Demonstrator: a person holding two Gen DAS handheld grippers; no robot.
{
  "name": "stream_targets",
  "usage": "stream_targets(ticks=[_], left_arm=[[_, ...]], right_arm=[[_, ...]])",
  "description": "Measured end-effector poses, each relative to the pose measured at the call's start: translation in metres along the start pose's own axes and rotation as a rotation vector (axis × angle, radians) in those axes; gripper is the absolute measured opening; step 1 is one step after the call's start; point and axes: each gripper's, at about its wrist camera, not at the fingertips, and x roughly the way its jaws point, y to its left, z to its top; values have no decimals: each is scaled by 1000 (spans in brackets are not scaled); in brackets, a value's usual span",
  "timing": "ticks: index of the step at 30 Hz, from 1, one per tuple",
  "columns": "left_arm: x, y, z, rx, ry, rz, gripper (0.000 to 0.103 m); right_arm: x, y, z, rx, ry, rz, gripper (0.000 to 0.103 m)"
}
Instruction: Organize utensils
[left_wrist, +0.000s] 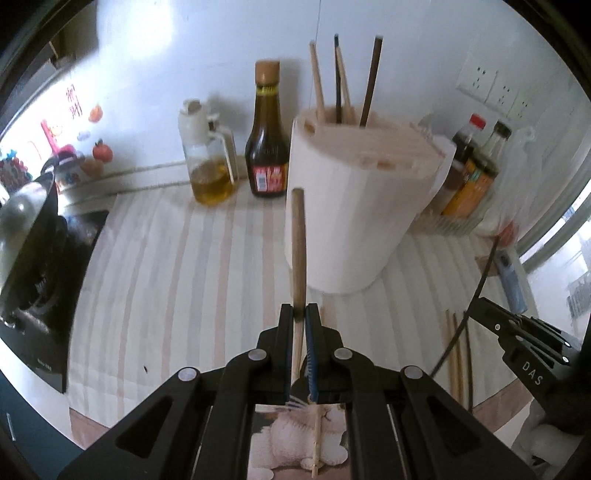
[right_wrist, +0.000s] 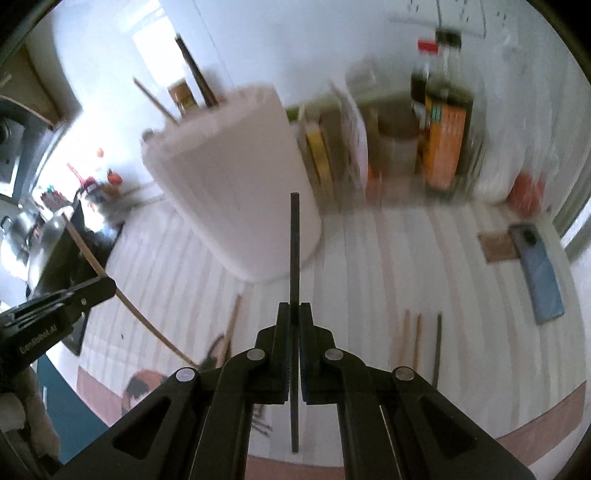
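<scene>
My left gripper (left_wrist: 299, 312) is shut on a light wooden chopstick (left_wrist: 298, 243) that points up in front of the white utensil holder (left_wrist: 354, 218). The holder has several chopsticks (left_wrist: 341, 81) standing in its top slots. My right gripper (right_wrist: 294, 310) is shut on a dark chopstick (right_wrist: 294, 251), held upright before the same holder (right_wrist: 236, 177). The right gripper also shows at the right edge of the left wrist view (left_wrist: 476, 306). The left gripper shows at the left of the right wrist view (right_wrist: 107, 288), with its wooden chopstick (right_wrist: 96, 266). Three loose chopsticks (right_wrist: 417, 339) lie on the striped cloth.
An oil cruet (left_wrist: 210, 158) and a brown sauce bottle (left_wrist: 266, 136) stand behind the holder. More bottles (left_wrist: 476, 170) stand at the right by the wall. A black stove with a pan (left_wrist: 33, 258) is at the left. A phone (right_wrist: 535, 269) lies on the cloth at the right.
</scene>
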Motion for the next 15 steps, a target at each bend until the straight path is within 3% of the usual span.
stream_targets(ticks=[11, 13, 15], left_arm=[[-49, -9, 49, 18, -163, -28, 4], [-51, -7, 56, 17, -181, -15, 4], [-49, -1, 59, -2, -184, -5, 4]], right_arm=[[-60, 24, 66, -50, -226, 9, 0], [-60, 24, 77, -27, -211, 20, 0], [-46, 12, 86, 43, -128, 80, 0]])
